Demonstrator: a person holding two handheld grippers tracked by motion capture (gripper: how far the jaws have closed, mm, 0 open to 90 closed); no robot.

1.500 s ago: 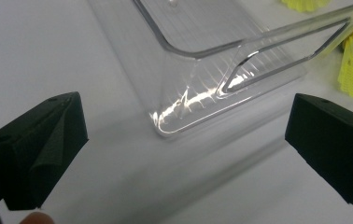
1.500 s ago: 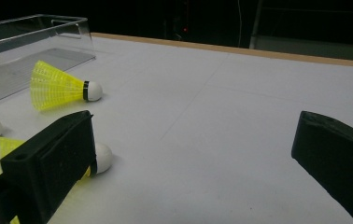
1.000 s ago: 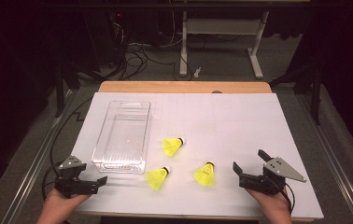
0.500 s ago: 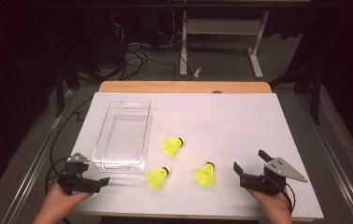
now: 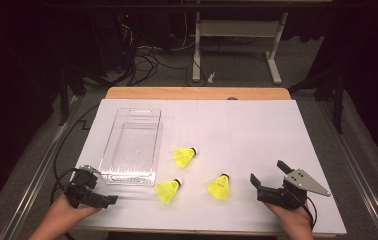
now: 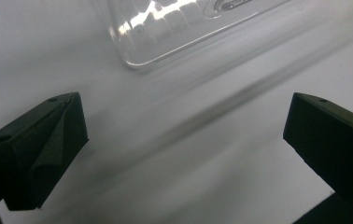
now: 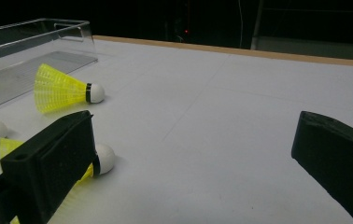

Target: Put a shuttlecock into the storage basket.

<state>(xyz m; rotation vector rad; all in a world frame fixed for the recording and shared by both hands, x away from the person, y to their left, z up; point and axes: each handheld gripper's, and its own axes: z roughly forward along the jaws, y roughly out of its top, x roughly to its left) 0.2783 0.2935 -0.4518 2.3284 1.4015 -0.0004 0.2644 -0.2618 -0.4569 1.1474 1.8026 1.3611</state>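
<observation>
1. The white table (image 5: 257, 135) is lying under everything, with a wooden edge (image 5: 197, 93) showing at its far side and dark floor, loose cables and a pale desk frame (image 5: 237, 35) standing beyond it.
2. The clear plastic bin (image 5: 131, 145) is sitting on the left half of the table, long side running away from the person, and looking empty.
3. The right gripper (image 5: 269, 181) is resting at the near right corner with its jaws spread wide and nothing between them; the left gripper (image 5: 108, 200) is lying at the near left, just beside the bin's near corner, jaws likewise parted and holding nothing.
4. Three yellow shuttlecocks are lying on their sides to the right of the bin: the far shuttlecock (image 5: 184, 156), the near-left shuttlecock (image 5: 167, 190) close to the bin's near right corner, and the near-right shuttlecock (image 5: 219, 186), which is nearest the right gripper.
5. Judging from this layout, the work is starting with a reach for the near-right shuttlecock; it is probably going best by closing the jaws gently across the skirt (image 7: 6, 147) near the white cork (image 7: 104, 158), since the mesh is looking easy to crush and the cork likely to roll away.
</observation>
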